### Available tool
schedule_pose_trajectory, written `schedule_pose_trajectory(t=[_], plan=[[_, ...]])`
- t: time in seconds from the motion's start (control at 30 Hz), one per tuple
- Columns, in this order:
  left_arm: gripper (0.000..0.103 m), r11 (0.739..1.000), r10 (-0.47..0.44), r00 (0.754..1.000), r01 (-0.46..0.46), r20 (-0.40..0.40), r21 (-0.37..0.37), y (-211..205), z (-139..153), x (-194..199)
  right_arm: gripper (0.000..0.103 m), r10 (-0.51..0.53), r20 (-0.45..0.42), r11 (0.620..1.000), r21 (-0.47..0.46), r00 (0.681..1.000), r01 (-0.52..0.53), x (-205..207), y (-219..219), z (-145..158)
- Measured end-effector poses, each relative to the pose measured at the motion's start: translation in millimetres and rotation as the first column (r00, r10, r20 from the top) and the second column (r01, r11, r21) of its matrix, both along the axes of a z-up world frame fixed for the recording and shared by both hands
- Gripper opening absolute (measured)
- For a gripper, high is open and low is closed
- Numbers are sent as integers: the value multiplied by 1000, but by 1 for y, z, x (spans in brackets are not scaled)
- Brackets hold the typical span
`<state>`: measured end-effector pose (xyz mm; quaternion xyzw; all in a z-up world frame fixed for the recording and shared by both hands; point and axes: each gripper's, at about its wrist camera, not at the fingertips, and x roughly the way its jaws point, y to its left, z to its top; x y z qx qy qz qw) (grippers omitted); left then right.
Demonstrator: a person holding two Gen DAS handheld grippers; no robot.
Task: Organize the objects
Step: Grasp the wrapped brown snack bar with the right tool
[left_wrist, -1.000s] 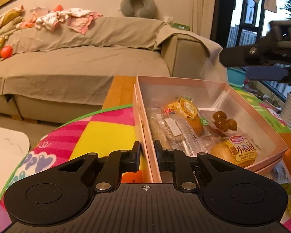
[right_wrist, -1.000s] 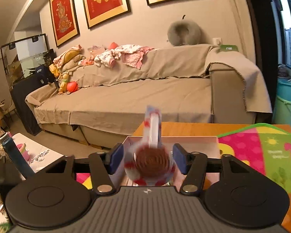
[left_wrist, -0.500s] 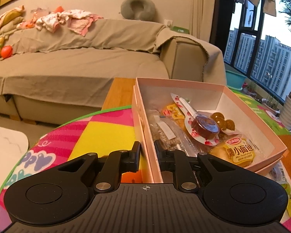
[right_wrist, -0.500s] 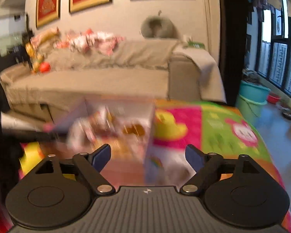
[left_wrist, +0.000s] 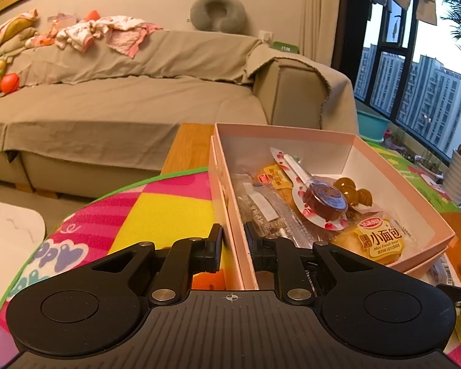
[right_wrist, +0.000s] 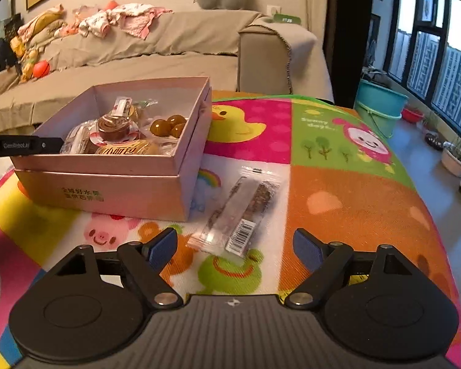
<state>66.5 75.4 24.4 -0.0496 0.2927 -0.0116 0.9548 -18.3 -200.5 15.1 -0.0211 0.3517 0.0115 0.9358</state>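
Left gripper (left_wrist: 233, 240): the black two-finger tool is pinched on the near side wall of the open pink cardboard box (left_wrist: 405, 190); one finger stands outside the wall, the other inside.
Box contents: a red jelly cup in a clear, red-dotted wrapper (left_wrist: 324, 200) lies on top near the middle of the box; just right of it sit brown glossy round sweets (left_wrist: 352, 191); nearer the camera and to the box's right side lies a yellow packet of mini bread (left_wrist: 381, 240); clear-wrapped snacks (left_wrist: 264, 212) lie along the box's left wall.
Right gripper (right_wrist: 235, 247): its blue-padded jaws are spread wide and closing, with nothing pressed between the pads.
Snack bar: a long clear-wrapped grain bar with a barcode label (right_wrist: 239, 212) lies flat on the mat just right of the box, straight ahead of the right jaws; its near end seems to reach in between the fingertips, though the angle leaves this unsure.
Surface: a bright cartoon play mat (right_wrist: 353, 203) of pink, yellow, green and orange panels covers the wooden table (left_wrist: 187, 144); the box rests on its left part.
Room: behind the box stands a beige covered sofa (left_wrist: 123, 92) with pink clothes (left_wrist: 107, 32) and a grey neck pillow (left_wrist: 218, 10) on its back; right of the box, a teal bucket (right_wrist: 379, 107) and dark-framed windows (right_wrist: 430, 46).
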Motion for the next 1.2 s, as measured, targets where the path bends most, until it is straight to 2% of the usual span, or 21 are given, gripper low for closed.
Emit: schedule_pose_trajectory(t=[0.07,0.1,0.23,0.37,0.43,0.63,0.7,0.8,0.87,1.03,1.13,1.2], plan=[[18,1000,1,1000,-1,0,0,0,0,0,76,21,-9,1000,-22,1000,-22,6,7,-3],[18,1000,1,1000,-1,1,-1,0,0,0,65,33,-20,999,-21,999,-34,9,9,-5],[18,1000,-2,1000,2,0,1,0,0,1,47,37,-26,999,-20,999,-37,17,12,-4],[18,1000,-15,1000,15,3,4,0,0,3,45,5,-34,999,-38,999,-6,5,2,-3],[18,1000,-20,1000,20,2,6,0,0,5,36,-17,-43,999,-35,999,16,-4,-5,-2],[18,1000,-16,1000,16,3,0,1,-3,6,36,-45,-68,999,-12,997,44,-32,-17,1],[18,1000,-16,1000,16,3,-1,1,-3,6,36,-39,-50,999,-2,998,39,-36,-17,4],[18,1000,-16,1000,16,3,-1,1,-3,6,47,-30,-11,999,-36,1000,29,-33,-13,8],[18,1000,-16,1000,16,4,-1,1,-3,6,53,-8,-3,999,-47,1000,8,-24,-11,9],[18,1000,-17,1000,17,3,0,2,-4,6,55,32,-38,995,-91,999,-35,14,-5,3],[18,1000,-18,1000,18,4,-1,2,-4,6,60,35,-71,998,-52,997,-39,42,-12,0],[18,1000,-19,1000,19,4,-1,2,-3,6,59,32,-90,999,-3,995,-33,56,-20,0]])
